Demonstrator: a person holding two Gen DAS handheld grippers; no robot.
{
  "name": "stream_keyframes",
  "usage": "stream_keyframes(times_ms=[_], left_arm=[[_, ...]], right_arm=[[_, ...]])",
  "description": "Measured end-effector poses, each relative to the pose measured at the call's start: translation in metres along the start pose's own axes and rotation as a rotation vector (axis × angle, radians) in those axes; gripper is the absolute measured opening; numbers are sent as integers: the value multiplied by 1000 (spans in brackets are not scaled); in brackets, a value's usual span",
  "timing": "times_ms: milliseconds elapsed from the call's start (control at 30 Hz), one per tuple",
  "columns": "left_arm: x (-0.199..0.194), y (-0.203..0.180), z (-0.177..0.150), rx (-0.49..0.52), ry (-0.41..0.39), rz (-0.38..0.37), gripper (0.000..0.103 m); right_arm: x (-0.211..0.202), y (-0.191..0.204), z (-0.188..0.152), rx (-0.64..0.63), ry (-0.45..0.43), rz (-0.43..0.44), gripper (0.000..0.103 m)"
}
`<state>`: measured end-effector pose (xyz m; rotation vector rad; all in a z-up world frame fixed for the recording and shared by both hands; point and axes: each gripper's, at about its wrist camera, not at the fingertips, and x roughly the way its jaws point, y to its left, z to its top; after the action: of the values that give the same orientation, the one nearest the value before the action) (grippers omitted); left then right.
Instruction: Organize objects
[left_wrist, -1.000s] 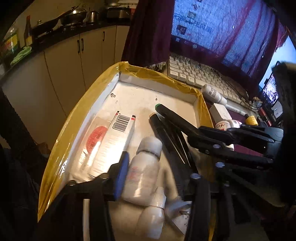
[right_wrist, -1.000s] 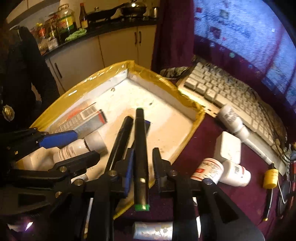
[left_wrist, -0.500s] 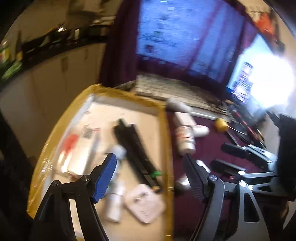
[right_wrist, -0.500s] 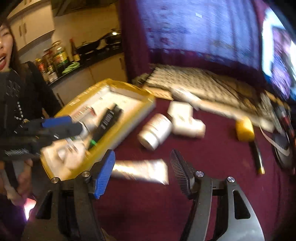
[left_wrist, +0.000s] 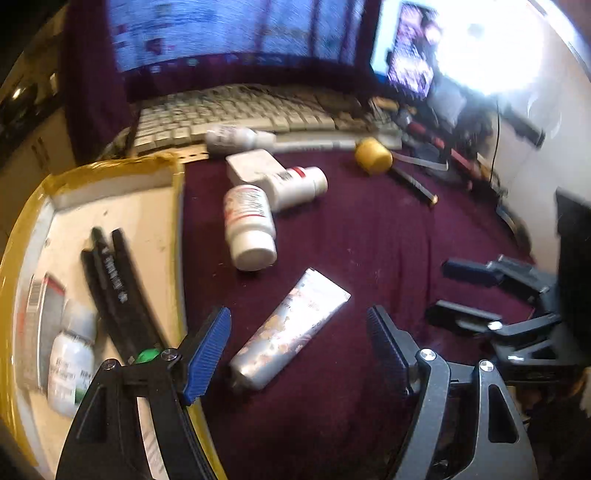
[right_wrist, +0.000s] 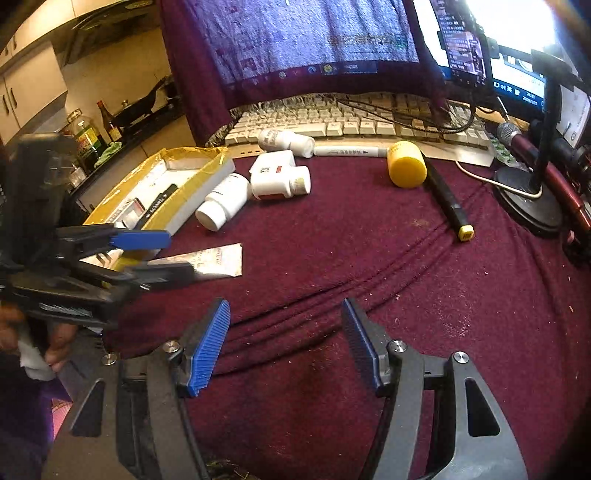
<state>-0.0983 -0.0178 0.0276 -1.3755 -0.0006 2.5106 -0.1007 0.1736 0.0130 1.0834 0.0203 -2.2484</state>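
Observation:
My left gripper (left_wrist: 297, 328) is open, its jaws straddling a silver tube (left_wrist: 291, 328) that lies on the maroon cloth; the pads do not touch it. My right gripper (right_wrist: 284, 321) is open over bare cloth with nothing between its fingers. At the left stands a yellow-edged tray (left_wrist: 177, 221) holding black markers (left_wrist: 118, 288), one of them green-capped, a white bottle (left_wrist: 70, 365) and a barcoded box. On the cloth lie two white bottles (left_wrist: 249, 225) (left_wrist: 295, 184) and a white box (left_wrist: 255, 168). In the right wrist view the left gripper (right_wrist: 162, 254) hovers over the tube (right_wrist: 218, 260).
A keyboard (right_wrist: 351, 118) and monitors run along the back. In front of the keyboard lie a white bottle (right_wrist: 284, 142) and a white marker (right_wrist: 351, 151). A yellow-capped black marker (right_wrist: 406, 164) lies at right, near a microphone stand (right_wrist: 528, 195). A hand (right_wrist: 55, 347) holds the left gripper.
Both grippers have opened and swung right, off the tray and over the cloth. The green-capped black marker the right gripper held now lies in the tray.

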Motion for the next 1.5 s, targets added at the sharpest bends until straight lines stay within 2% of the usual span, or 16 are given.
stream_keyframes(times_ms=[100, 233, 333, 467, 567, 967, 1033, 1100, 1500], left_arm=[[11, -4, 1, 21, 55, 30, 70], [19, -14, -2, 111, 85, 60, 70], [21, -18, -2, 129, 105, 75, 70], [19, -25, -8, 149, 102, 84, 57], [15, -29, -10, 133, 100, 73, 40], [20, -33, -5, 107, 89, 95, 39], [20, -32, -5, 101, 89, 103, 35], [20, -30, -3, 88, 90, 120, 26], [15, -33, -7, 61, 88, 112, 25]], right_arm=[[-2, 3, -4, -15, -4, 2, 62], [0, 2, -5, -20, -1, -10, 62], [-3, -5, -5, -6, -8, -20, 62], [-7, -20, -4, 34, -20, -28, 62], [-6, -31, -1, 67, -28, -30, 62], [3, -45, 5, 96, -21, -17, 62], [2, -46, 6, 101, -21, -11, 62], [1, -47, 6, 104, -27, -13, 62], [-2, -52, 6, 121, -38, -11, 62]])
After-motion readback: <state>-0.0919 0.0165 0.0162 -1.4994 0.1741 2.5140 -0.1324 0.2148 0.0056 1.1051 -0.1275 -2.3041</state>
